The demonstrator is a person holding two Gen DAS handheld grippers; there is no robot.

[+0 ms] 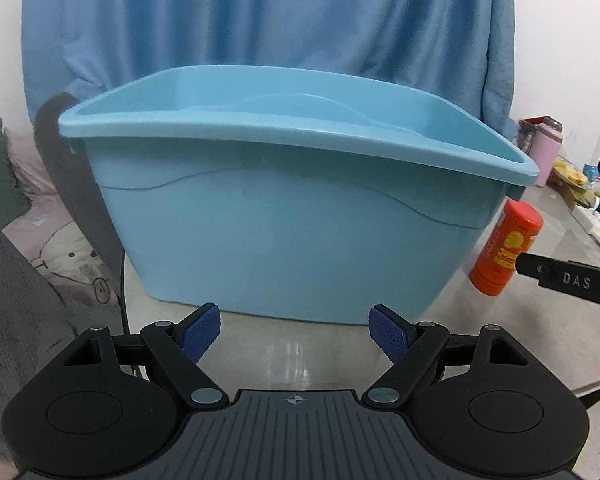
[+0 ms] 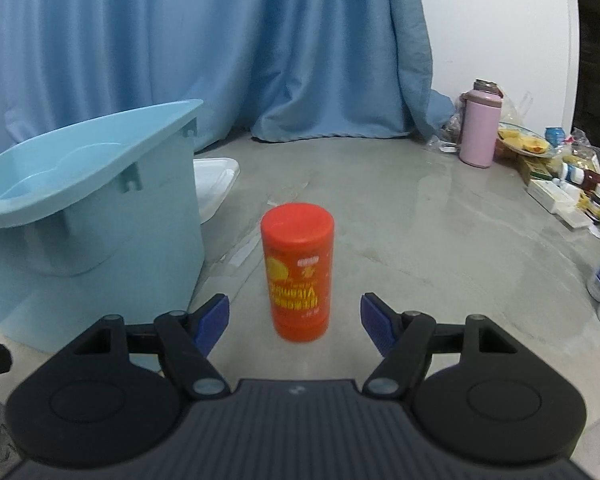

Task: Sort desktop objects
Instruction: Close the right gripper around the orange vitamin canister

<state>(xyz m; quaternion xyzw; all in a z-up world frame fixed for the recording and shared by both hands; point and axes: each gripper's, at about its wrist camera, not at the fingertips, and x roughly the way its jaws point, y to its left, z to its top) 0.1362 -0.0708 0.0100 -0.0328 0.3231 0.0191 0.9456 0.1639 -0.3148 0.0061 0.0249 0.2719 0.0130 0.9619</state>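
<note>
Left tongs [image 1: 295,330]: black linkage arms, ribbed blue pads, jaws apart, nothing between them. They point at the side wall of the bin [image 1: 292,232], which stands just ahead on the counter [image 1: 288,356].

Right tongs [image 2: 295,322]: same build, jaws apart, empty. The tube [image 2: 298,272] stands upright just beyond the fingertips, centred on the gap, touching neither pad.

Tube: orange plastic cylinder, smooth flat top, yellow print reading upside down. It sits on the counter just right of the bin, apart from it.

Bin: light blue plastic, matte, rounded rectangular tub with a wide rolled rim and a wavy moulded line on its wall. The visible inside shows only a raised hump.

Counter: grey, stone-like, glossy, faint streaks and reflections.

Behind the bin, a white plastic lid or tray [image 2: 214,184] lies flat. Far right: pink flask [image 2: 479,128], upright, beside small bottles, boxes and food packets [image 2: 560,172]. Backdrop: blue curtain [image 2: 220,48] in soft folds, hem pooling on the counter; white wall to its right. Far left, bedding with a cartoon print [image 1: 60,256].
</note>
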